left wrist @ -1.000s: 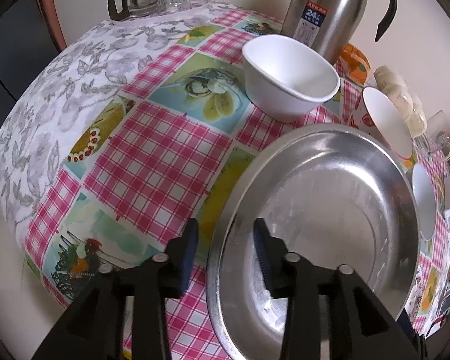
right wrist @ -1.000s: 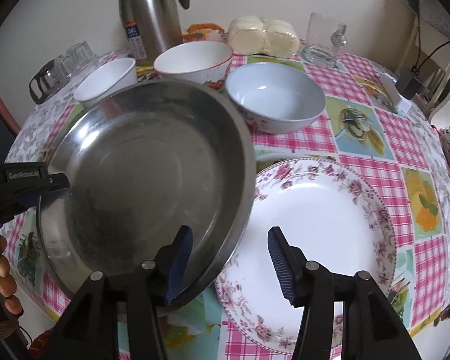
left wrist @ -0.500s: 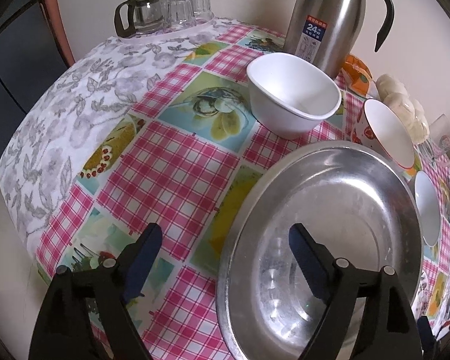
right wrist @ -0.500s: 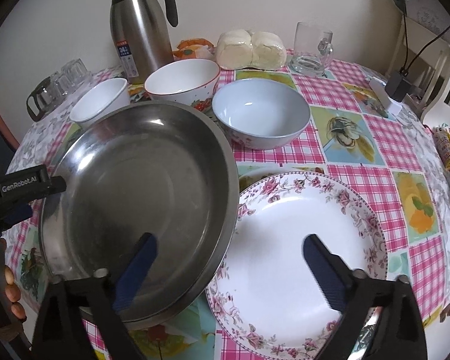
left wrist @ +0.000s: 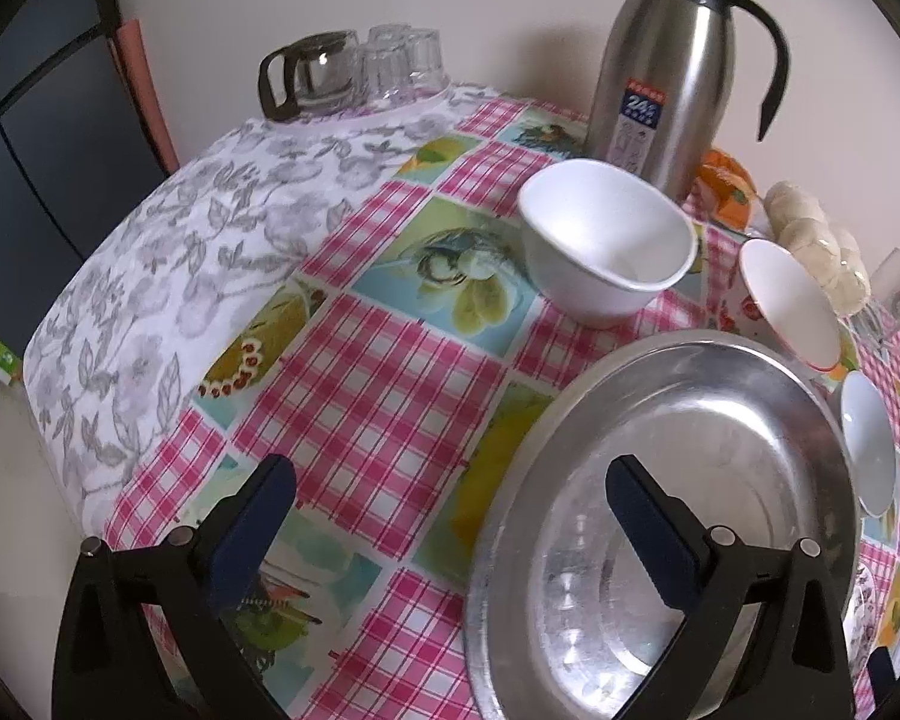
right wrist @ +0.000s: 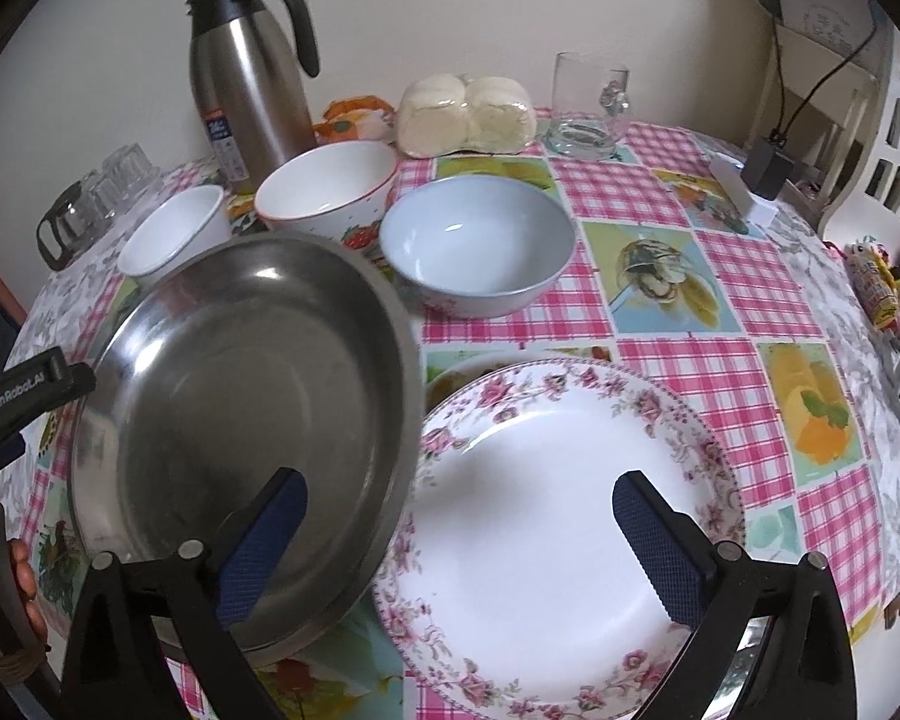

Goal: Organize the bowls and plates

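Metal pan (right wrist: 240, 396) left of plate (right wrist: 546, 516), overlapping its rim, three bowls (right wrist: 477, 243) behind, flask (right wrist: 246, 72) rearmost

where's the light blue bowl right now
In the right wrist view the light blue bowl sits mid-table, right of the strawberry-print bowl and behind the floral plate.

A plain cream wall (right wrist: 450, 12) backs the round table, whose pink-checked fruit-print tablecloth (left wrist: 354, 396) lies over a grey floral cloth (left wrist: 168, 252), with a white lattice-backed chair (right wrist: 888, 138) at right.
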